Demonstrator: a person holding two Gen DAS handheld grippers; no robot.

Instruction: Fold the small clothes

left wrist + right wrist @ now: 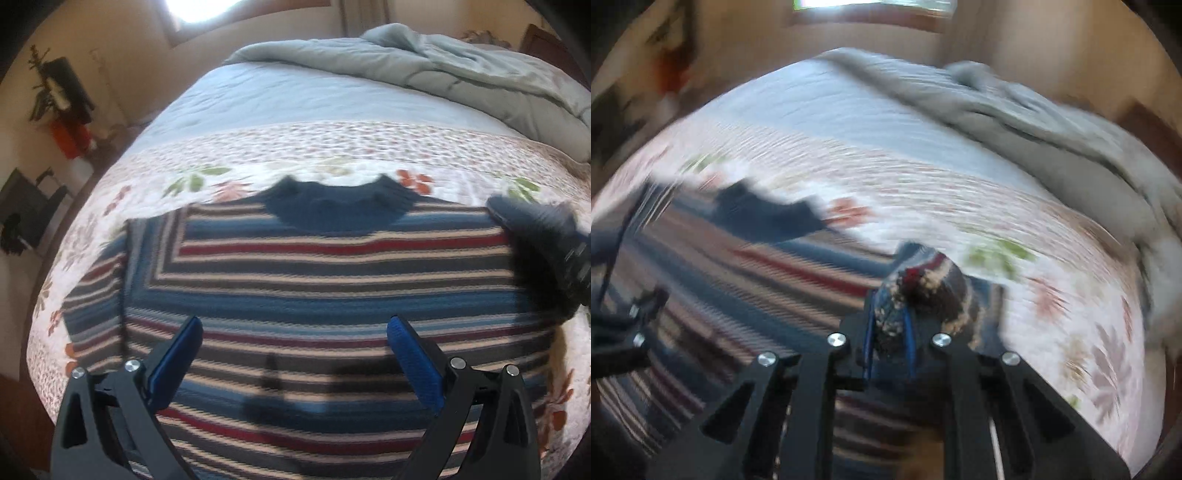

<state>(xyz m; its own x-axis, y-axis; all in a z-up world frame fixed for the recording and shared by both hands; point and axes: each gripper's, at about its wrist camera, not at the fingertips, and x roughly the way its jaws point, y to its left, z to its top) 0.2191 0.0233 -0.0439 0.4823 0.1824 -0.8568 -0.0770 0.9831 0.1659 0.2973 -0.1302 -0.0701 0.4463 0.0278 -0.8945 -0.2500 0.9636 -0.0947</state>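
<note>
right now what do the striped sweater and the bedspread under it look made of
Striped blue, red and cream sweater: looks like knitted yarn, matte and fuzzy, with a ribbed navy collar. Floral white bedspread: probably quilted cotton, matte, with stitched texture across the print. Blur leaves both uncertain.

Daylit from an overexposed window (192,9) above the bed (295,96); fisheye-curved, dark-cornered edges; right wrist view heavily motion-smeared.

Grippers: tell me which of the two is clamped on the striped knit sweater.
The right gripper: its blue pads pinch a bunched fold of the striped knit sweater. The left gripper hangs open above the fabric, holding nothing.
</note>
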